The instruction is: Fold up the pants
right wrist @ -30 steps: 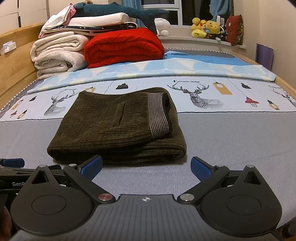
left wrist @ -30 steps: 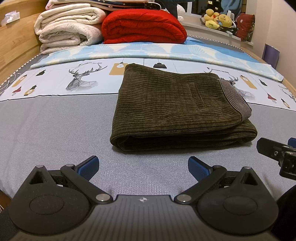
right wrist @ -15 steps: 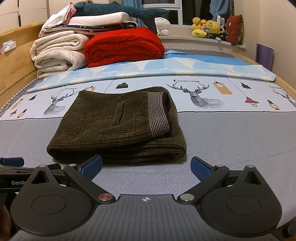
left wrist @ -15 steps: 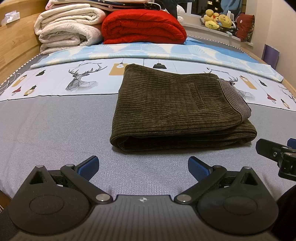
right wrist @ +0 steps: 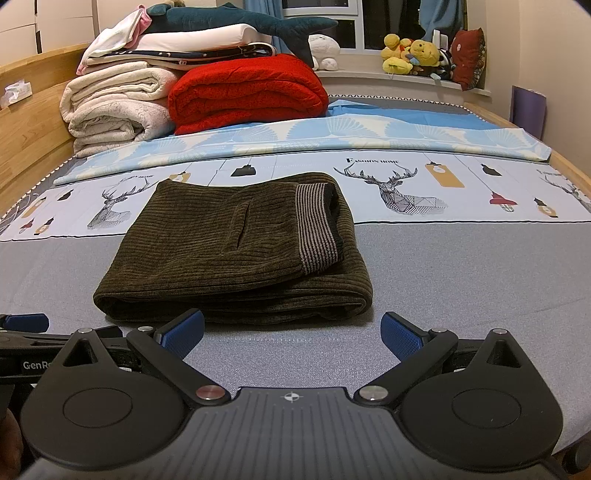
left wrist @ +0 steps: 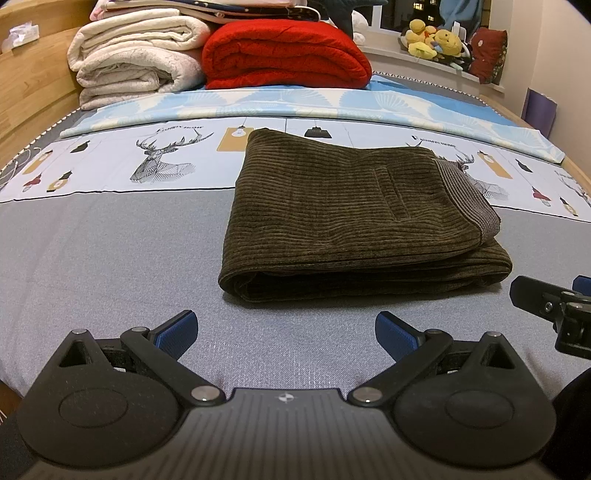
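On the far left, against the wooden bed frame [right wrist: 26, 122], sits a stack of folded cream fleece blankets [right wrist: 114, 110], with a folded red quilted blanket [right wrist: 247, 92] just beside it on the right and a dark teal plush shark [right wrist: 236, 20] lying on top of the pile. Nearer me, my left gripper [left wrist: 286, 332] hangs low over the grey bed sheet [left wrist: 92, 258], its blue-padded fingers [left wrist: 175, 334] spread wide with nothing between them. Ahead of it and slightly right lie the dark olive corduroy pants [left wrist: 354, 218], folded into a flat rectangular bundle resting on the grey sheet, far edge over the pale blue deer-print sheet band [left wrist: 159, 162]. Striped grey waistband [left wrist: 467, 203] faces up on the right end, a pocket slit visible mid-panel. My right gripper [right wrist: 291, 332] sits just in front of the pants' near edge, not touching, fingers apart and empty; in the left wrist view it shows at the right margin [left wrist: 554, 306]. Far right, on the window sill, a cluster of yellow plush toys [right wrist: 413, 55] and a dark red cushion [right wrist: 469, 57]. A purple flat panel [right wrist: 526, 109] leans on the wall beside the bed.
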### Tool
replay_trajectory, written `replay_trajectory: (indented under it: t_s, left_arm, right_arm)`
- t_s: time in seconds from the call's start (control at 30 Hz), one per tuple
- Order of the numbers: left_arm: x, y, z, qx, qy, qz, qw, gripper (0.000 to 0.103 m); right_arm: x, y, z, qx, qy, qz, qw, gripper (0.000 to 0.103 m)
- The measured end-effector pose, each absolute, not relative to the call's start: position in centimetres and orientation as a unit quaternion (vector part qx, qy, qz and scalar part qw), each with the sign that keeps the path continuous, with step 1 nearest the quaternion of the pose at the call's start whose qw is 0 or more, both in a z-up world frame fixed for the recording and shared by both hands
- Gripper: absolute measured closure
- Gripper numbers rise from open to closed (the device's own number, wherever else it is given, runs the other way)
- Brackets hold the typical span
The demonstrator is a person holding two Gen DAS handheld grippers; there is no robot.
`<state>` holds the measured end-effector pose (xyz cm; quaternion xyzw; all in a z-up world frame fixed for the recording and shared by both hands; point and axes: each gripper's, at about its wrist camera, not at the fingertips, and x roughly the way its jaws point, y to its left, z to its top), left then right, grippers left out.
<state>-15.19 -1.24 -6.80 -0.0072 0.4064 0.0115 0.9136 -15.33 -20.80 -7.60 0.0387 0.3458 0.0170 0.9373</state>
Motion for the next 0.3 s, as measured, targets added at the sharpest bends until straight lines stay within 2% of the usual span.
replay_trajectory:
  t_s: [0.3]
  left_arm:
    - [-15.12, -1.35, -6.72, -0.007, 0.403, 0.011, 0.915, 0.001]
  right_arm:
    - [-15.33, -20.84, -7.59, 0.038, 0.346, 0.017, 0.937, 0.002]
